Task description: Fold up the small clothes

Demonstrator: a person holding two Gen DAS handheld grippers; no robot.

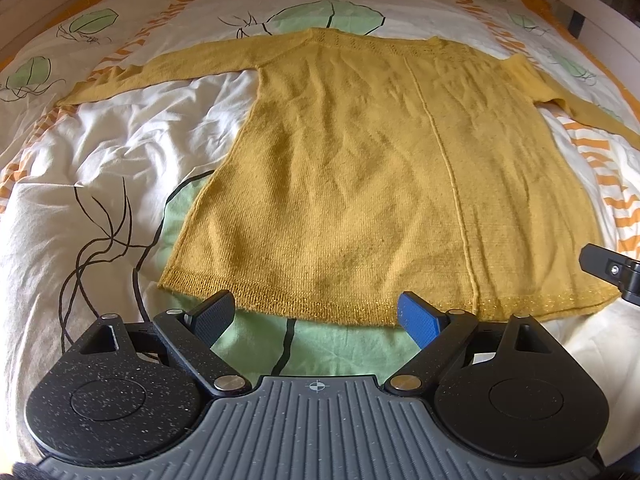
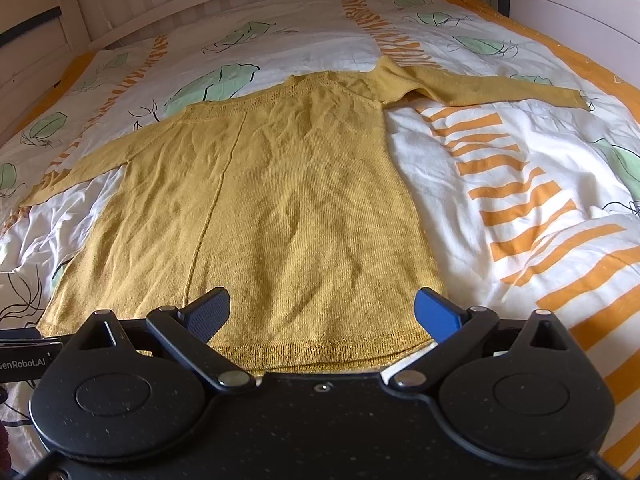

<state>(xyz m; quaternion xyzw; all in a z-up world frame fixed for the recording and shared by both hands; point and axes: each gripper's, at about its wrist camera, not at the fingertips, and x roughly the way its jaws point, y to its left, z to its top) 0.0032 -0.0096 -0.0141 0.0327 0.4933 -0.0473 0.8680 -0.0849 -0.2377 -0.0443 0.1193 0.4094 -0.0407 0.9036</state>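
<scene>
Here the sweater (image 1: 360, 168) lies flat on the bed (image 1: 100, 152), spread out with its hem (image 1: 304, 306) toward both cameras and the neckline at the far side. Its sleeves (image 2: 480, 88) stretch out to either side, one bunched a little at the shoulder. That layout suits folding: body smoothed, arms out and free to be turned inward.

The left tool (image 1: 316, 314) hangs just short of the hem, jaws wide apart and holding nothing, about level with the left half of the garment. The right tool (image 2: 322, 312) sits over the hem near the right corner, likewise spread open and empty; whether its fingers touch the knit I cannot tell. The two stand near each other, one on each side of the raised seam (image 1: 444, 160) that runs down the body.

Nothing is folded yet. Judging by the poses, a grasp along the hem or sides seems to be next.
</scene>
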